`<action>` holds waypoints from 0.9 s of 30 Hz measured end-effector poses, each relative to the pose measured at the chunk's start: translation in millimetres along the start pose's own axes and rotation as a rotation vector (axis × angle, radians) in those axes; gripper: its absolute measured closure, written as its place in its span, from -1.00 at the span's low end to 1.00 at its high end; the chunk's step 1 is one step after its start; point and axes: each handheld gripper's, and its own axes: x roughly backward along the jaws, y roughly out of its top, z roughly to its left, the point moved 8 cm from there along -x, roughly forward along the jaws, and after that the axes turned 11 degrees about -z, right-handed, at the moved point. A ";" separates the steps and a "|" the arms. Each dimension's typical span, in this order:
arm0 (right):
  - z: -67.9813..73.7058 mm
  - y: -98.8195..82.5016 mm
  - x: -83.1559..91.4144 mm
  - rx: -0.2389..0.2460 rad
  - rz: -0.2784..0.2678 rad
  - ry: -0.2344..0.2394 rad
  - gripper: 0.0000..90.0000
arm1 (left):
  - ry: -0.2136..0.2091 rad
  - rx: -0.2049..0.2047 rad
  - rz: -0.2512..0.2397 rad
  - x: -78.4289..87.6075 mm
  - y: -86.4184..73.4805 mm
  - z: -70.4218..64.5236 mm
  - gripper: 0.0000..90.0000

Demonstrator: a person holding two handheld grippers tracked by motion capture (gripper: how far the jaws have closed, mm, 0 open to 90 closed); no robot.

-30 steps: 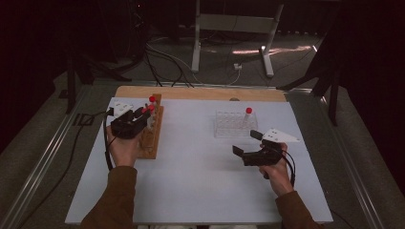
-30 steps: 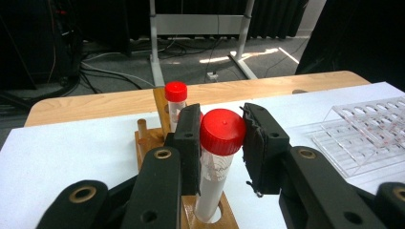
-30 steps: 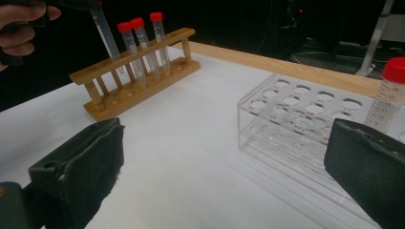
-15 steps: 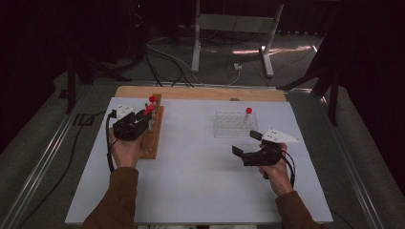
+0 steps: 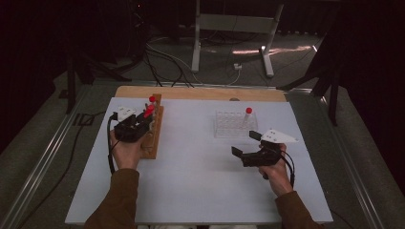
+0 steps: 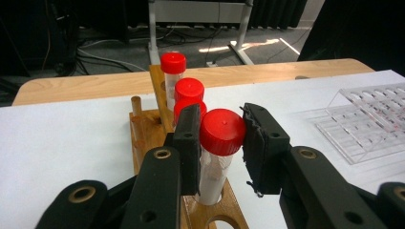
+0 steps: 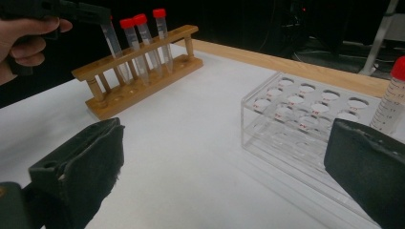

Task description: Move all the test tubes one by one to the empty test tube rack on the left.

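White desk (image 5: pixel 191 191) with wide bare room across its middle and near edge; wooden strip along the far edge, dark floor with cables beyond. Wooden rack (image 5: pixel 154 133) close to the left edge, clear plastic rack (image 5: pixel 229 125) right of centre, well apart from each other, open surface between them.

Left claw (image 6: pixel 222 138) over the wooden rack, clamped on the red cap of a tube (image 6: pixel 217 157), one black pad pressed against each side of the cap. Tube clear with a whitish inside, slightly tilted, lower end inside a hole at the near end of the wooden rack. Behind it in the same rack, three more red-capped tubes (image 6: pixel 188 90) in a row, upright or nearly so. Left hand (image 5: pixel 126 152) wrapped around the grip, brown sleeve behind.

Right claw (image 5: pixel 244 145) low over bare desk, just in front of the clear rack, spread wide apart, holding nothing, touching nothing. Seen along its pads, open desk between them.

One red-capped tube (image 5: pixel 248 117) upright at the right end of the clear rack, other holes there open.
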 end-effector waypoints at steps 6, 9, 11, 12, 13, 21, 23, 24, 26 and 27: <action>0.2 0.2 0.1 0.001 -0.001 0.000 -1.00 | 0.003 0.004 0.014 -2.0 -6.5 0.6 0.55; 0.4 0.2 0.0 0.002 -0.001 0.001 -1.00 | 0.007 0.009 0.022 -3.2 -10.4 1.5 0.55; 0.4 0.4 0.1 0.002 -0.002 0.002 -1.00 | 0.007 0.013 0.024 -3.6 -12.2 2.2 0.55; 0.3 0.4 0.2 0.002 -0.002 0.002 -1.00 | 0.007 0.018 0.024 -4.0 -13.0 2.5 0.55; 0.3 0.5 0.3 0.002 -0.003 0.001 -1.00 | 0.008 0.022 0.024 -4.3 -13.9 2.6 0.55; 1.3 -0.8 -0.6 0.021 0.006 -0.005 -1.00 | 0.009 0.024 0.029 -3.8 -17.5 4.0 0.45; 2.8 -1.1 -1.2 0.037 0.010 -0.007 -1.00 | 0.008 0.032 0.018 -1.3 -16.4 4.8 0.30; 3.3 -0.9 -1.4 0.037 0.009 -0.005 -1.00 | 0.009 0.041 0.007 0.9 -15.2 5.4 0.21; 3.2 -0.7 -1.5 0.035 0.009 -0.006 -1.00 | 0.001 0.095 -0.023 8.4 -12.5 6.4 0.00; 2.7 -0.7 -1.3 0.033 0.009 -0.007 -1.00 | -0.007 0.124 -0.036 13.0 -11.3 6.4 -0.09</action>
